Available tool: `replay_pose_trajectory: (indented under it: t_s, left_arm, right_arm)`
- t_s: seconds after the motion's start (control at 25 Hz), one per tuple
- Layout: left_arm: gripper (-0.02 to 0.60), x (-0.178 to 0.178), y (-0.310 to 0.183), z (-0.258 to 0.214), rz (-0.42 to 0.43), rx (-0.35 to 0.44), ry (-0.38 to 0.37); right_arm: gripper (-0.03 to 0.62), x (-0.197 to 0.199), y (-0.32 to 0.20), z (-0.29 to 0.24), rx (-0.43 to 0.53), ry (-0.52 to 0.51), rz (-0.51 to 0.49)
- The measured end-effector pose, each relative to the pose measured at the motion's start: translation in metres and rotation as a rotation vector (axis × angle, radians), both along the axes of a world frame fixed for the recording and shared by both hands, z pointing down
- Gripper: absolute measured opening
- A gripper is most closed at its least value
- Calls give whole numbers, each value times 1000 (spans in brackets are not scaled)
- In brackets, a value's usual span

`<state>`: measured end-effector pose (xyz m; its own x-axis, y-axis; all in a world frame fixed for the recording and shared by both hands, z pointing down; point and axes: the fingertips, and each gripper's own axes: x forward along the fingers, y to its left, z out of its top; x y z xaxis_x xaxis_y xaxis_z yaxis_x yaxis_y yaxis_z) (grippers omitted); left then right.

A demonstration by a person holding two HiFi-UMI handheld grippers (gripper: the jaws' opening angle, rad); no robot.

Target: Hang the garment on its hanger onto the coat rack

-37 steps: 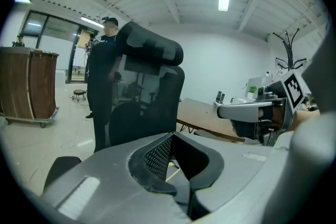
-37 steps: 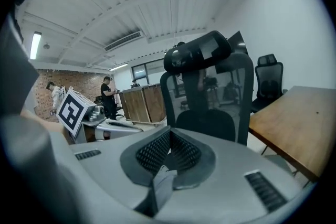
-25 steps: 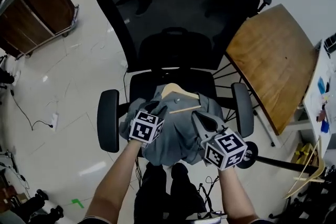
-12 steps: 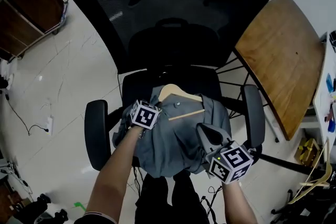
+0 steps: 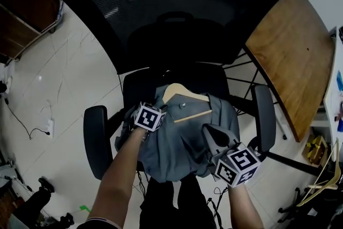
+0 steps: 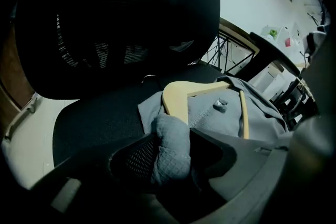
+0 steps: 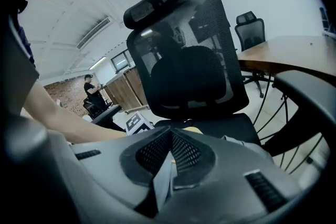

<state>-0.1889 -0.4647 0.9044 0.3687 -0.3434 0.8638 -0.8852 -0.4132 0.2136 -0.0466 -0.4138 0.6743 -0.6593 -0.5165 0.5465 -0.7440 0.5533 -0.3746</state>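
The grey garment (image 5: 177, 145) lay on its wooden hanger (image 5: 185, 96) on the black office chair (image 5: 206, 78) — my left gripper (image 6: 172, 138) loosened, its jaws just opening round a bunched fold, my right gripper (image 7: 170, 134) clenched on a thin fold — with armrests (image 5: 97, 139) flanking, the backrest (image 5: 171, 2) ahead and a wooden table (image 5: 292, 56) to the right.

Grey left hand-held gripper (image 6: 171, 138) and right hand-held gripper (image 7: 170, 134) bear white cubes (image 5: 148, 117) with black square markers.
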Motion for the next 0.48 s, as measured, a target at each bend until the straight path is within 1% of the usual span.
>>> replay_pose_trajectory:
  t_s: [0.04,0.08,0.16,0.28,0.4,0.48]
  left_arm:
    - [204,0,0,1,3,-5,-5]
    - [187,3,0,1,15,-14,2]
    - [118,12,1,-6,46,-30,22]
    - [107,16,5,-20,71,-19,18]
    - [109,19,6,-41,77,42,29]
    - [109,23,8,-57,82,75,53]
  right_arm:
    - [0,0,0,1,-3,1,3]
    - [0,0,1,2,-6,2,4]
    - [0,-1,4,2,-9,7,1]
    - [0,2,6,-5,-1,12,5]
    - [0,11,7,-12,6,12,24]
    - [0,14,7,-18,10,1,30]
